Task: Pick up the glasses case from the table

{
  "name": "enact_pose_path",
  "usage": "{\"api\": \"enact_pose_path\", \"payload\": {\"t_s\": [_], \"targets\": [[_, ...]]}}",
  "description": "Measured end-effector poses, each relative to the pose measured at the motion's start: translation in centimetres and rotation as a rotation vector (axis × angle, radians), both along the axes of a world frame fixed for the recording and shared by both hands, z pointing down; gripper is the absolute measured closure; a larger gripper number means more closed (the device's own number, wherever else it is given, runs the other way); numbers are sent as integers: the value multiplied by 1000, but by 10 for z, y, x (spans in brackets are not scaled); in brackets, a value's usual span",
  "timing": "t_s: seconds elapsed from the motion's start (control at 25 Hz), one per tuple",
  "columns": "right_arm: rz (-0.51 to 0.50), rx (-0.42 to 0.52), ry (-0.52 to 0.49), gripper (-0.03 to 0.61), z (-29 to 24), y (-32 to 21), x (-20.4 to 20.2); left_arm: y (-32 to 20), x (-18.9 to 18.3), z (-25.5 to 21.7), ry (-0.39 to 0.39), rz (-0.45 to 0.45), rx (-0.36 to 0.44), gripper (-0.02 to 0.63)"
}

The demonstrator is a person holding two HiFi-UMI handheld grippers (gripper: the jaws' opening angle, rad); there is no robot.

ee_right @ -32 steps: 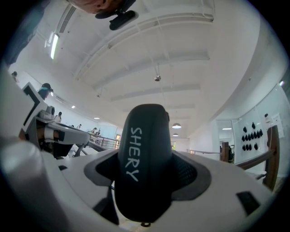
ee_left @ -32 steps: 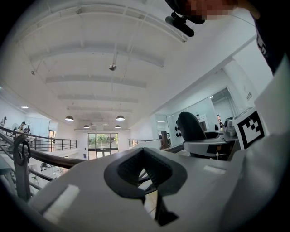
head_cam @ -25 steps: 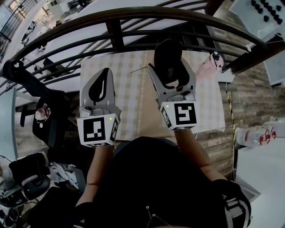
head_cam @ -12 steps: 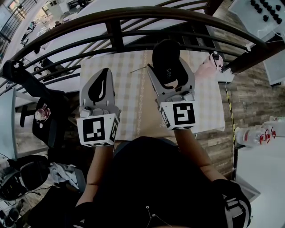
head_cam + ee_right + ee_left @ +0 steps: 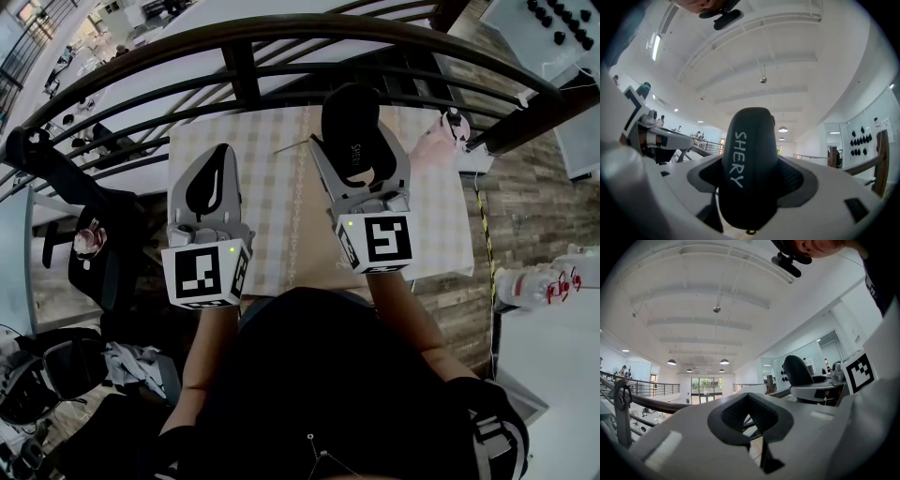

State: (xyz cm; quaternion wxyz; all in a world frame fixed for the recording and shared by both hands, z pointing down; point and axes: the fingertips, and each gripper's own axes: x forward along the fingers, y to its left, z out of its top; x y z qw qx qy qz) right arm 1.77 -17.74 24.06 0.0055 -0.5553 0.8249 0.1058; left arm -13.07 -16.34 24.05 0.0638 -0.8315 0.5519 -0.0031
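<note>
A black glasses case (image 5: 352, 127) with white lettering stands upright in my right gripper (image 5: 359, 150), which is shut on it and holds it above the checked table (image 5: 272, 187). The right gripper view shows the case (image 5: 749, 164) filling the space between the jaws, tilted toward the ceiling. My left gripper (image 5: 208, 187) is held beside it at the left, shut, with nothing between its jaws. In the left gripper view the jaws (image 5: 749, 418) meet around an empty dark hollow, and the case (image 5: 797, 371) shows at the right.
A dark curved railing (image 5: 281, 42) runs across just beyond the table. A pink object (image 5: 441, 136) sits at the table's right edge. Chairs and bags (image 5: 56, 375) lie on the floor to the left; a white counter with bottles (image 5: 553, 281) stands at the right.
</note>
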Motion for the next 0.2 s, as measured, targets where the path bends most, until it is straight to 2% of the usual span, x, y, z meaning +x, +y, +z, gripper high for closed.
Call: {"api": "enact_pose_path", "payload": {"t_s": [0.2], "targets": [[-1, -4, 2, 244, 1, -2, 1, -2, 1, 1, -1, -1, -3, 603]]}}
